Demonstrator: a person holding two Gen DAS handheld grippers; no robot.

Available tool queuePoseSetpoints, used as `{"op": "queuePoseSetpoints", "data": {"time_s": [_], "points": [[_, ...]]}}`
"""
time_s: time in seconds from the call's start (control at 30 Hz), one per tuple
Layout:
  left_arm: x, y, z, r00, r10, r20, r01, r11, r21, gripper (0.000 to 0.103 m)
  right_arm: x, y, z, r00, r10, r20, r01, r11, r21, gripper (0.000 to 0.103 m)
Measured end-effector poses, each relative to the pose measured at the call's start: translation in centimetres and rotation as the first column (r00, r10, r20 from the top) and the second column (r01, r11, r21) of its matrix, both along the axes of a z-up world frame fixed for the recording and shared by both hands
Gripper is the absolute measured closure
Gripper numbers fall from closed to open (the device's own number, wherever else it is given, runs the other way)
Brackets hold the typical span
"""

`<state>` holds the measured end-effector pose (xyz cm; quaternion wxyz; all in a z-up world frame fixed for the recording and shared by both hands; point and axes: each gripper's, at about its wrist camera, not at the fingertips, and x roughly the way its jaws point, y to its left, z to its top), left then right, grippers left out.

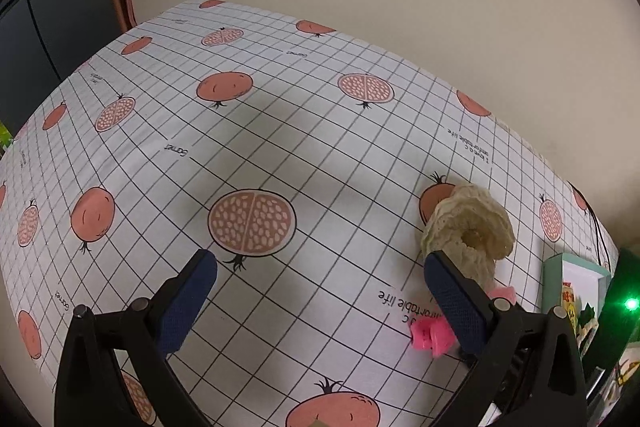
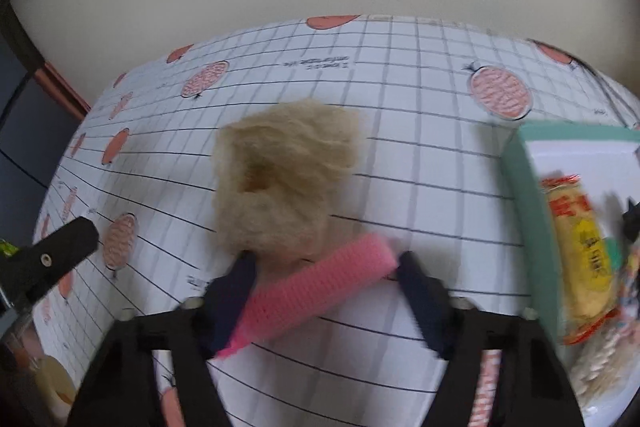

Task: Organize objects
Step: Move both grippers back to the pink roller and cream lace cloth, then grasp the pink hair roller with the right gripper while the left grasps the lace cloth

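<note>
The wide-open right hand-held gripper (image 2: 324, 259) straddles the pink mesh hair roller (image 2: 316, 291), which could roll away beside the cream lace scrunchie (image 2: 280, 175) if nudged off-centre.

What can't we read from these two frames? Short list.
- Right wrist view: motion blur; whether the right gripper grips the pink roller or merely straddles it is unclear.
- Snack packet text: blurred.
- Mint box: cut off by the frame edge in both views.
- Left wrist view: a finger hides part of the pink item.
</note>
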<state>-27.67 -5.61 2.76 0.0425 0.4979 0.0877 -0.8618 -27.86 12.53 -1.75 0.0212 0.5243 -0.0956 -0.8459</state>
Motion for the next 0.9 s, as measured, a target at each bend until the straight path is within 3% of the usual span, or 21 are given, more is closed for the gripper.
{"op": "queuePoseSetpoints", "data": {"time_s": [0.07, 0.2, 0.27, 0.37, 0.57, 0.7, 0.9], "points": [[0.0, 0.2, 0.1, 1.0, -0.004, -0.006, 0.004, 1.0, 0.0, 0.0, 0.2, 0.5, 0.1, 1.0, 0.004, 0.021, -0.004, 1.0, 0.003, 0.048], [-0.1, 0.7, 0.0, 1.0, -0.018, -0.016, 0.019, 1.0, 0.021, 0.0, 0.7, 1.0, 0.1, 0.998, 0.027, 0.049, -0.029, 0.999, 0.026, 0.062], [-0.2, 1.2, -0.4, 0.999, -0.033, -0.013, 0.033, 0.999, 0.04, 0.0, 0.8, 1.3, 0.1, 0.998, 0.037, 0.052, -0.038, 0.999, 0.014, 0.077], [-0.5, 2.5, -1.1, 0.997, -0.073, -0.007, 0.073, 0.996, 0.057, 0.0, 0.8, 1.8, 0.1, 0.998, 0.051, 0.046, -0.051, 0.999, 0.009, 0.077], [-1.1, 4.3, -2.5, 0.995, -0.095, -0.009, 0.095, 0.981, 0.17, 0.0, 0.9, 2.8, 1.6, 0.998, 0.058, -0.007, -0.058, 0.998, -0.008, 0.077], [-1.5, 5.3, -3.0, 0.993, -0.115, -0.021, 0.117, 0.977, 0.18, 0.001, 1.4, 4.2, 2.9, 0.999, 0.04, -0.036, -0.041, 0.999, -0.015, 0.077], [-2.0, 6.3, -3.5, 0.99, -0.132, -0.05, 0.139, 0.974, 0.181, 0.02, 1.8, 6.3, 4.0, 0.998, 0.017, -0.054, -0.019, 0.999, -0.026, 0.077]]}}
